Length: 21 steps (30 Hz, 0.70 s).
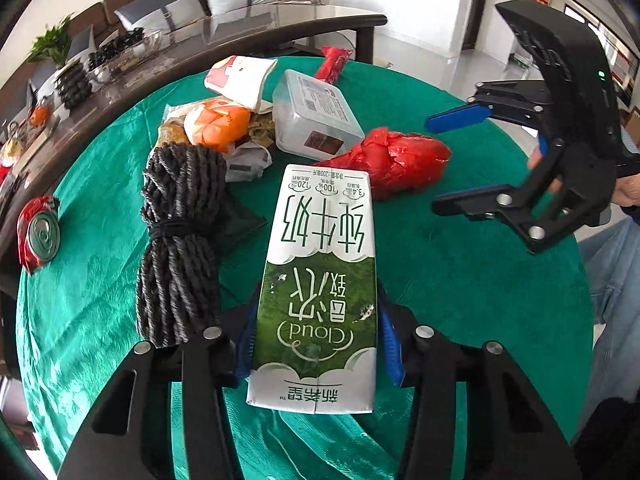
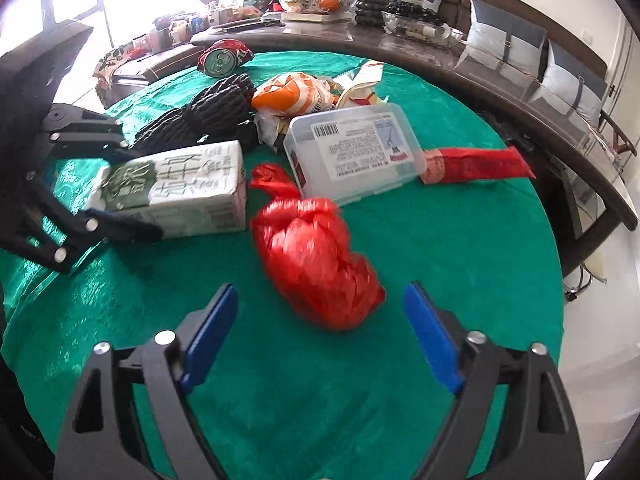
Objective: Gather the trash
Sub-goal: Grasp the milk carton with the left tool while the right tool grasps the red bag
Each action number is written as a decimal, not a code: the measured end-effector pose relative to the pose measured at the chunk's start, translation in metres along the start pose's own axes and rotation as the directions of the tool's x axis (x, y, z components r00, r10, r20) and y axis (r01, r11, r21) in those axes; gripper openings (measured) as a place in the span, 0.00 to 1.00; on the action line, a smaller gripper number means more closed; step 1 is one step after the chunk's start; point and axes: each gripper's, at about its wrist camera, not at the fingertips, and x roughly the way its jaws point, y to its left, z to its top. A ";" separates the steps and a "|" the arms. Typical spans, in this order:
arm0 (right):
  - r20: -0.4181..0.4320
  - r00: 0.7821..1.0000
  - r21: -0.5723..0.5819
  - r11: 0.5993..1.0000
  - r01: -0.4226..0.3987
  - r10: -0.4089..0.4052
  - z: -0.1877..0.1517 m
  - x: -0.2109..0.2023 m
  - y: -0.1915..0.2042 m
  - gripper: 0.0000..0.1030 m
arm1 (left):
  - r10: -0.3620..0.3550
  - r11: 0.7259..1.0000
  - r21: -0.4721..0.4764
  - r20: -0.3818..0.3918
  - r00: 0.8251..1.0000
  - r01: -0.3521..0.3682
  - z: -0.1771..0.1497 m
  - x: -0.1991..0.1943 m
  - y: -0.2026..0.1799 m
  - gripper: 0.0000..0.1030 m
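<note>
A green-and-white milk carton (image 1: 320, 260) lies on its side on the green tablecloth (image 1: 460, 280). My left gripper (image 1: 316, 340) is shut on it, its blue pads pressed against both long sides; the right wrist view shows the same grip (image 2: 140, 192) on the carton (image 2: 180, 192). Just ahead of my right gripper (image 2: 320, 296) rests a knotted red plastic bag (image 2: 316, 256). Its near end reaches between the wide-apart blue pads (image 2: 216, 320), which do not touch it. Seen from the left wrist, the right gripper (image 1: 434, 164) hovers at the bag's (image 1: 396, 160) right end.
Behind lie a clear plastic box (image 2: 356, 148), a dark rope bundle (image 1: 180, 232), an orange wrapper (image 1: 220, 124), a red snack wrapper (image 2: 476, 164), a paper cup (image 1: 240, 76) and a crushed can (image 1: 40, 232). A cluttered dark curved table (image 2: 520, 92) borders the far side. A person's leg (image 1: 612, 272) is at the right.
</note>
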 end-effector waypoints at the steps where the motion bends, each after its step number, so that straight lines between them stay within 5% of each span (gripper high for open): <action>1: -0.005 1.000 -0.005 1.000 -0.003 0.003 0.004 0.004 -0.001 0.77 | 0.002 1.000 -0.024 0.000 1.000 -0.002 -0.001 -0.001 -0.001 0.47; 3: -0.023 1.000 -0.016 1.000 -0.017 0.017 0.010 0.013 -0.002 0.73 | -0.006 0.996 -0.090 0.002 1.000 0.006 -0.004 -0.006 -0.001 0.47; 4: -0.037 0.999 -0.019 0.999 -0.025 0.025 0.011 0.016 -0.002 0.52 | -0.008 0.991 -0.131 0.002 1.000 0.008 -0.007 -0.008 -0.002 0.47; 6: -0.041 0.998 -0.001 0.999 -0.053 0.053 0.010 0.013 -0.003 0.45 | -0.002 0.979 -0.203 0.005 1.000 0.003 -0.015 -0.015 -0.006 0.47; 14: -0.136 0.986 0.152 0.981 0.119 -0.098 -0.035 -0.036 -0.003 0.44 | 0.071 0.955 -0.289 0.013 0.997 -0.064 -0.031 -0.030 -0.035 0.49; 17: -0.173 0.983 0.205 0.974 0.098 -0.063 -0.053 -0.051 -0.003 0.46 | 0.064 0.965 -0.256 0.008 0.998 -0.060 -0.032 -0.033 -0.046 0.68; 21: -0.198 0.980 0.233 0.971 0.052 -0.005 -0.060 -0.059 0.004 0.51 | 0.043 0.971 -0.235 0.005 0.999 -0.040 -0.030 -0.038 -0.044 0.75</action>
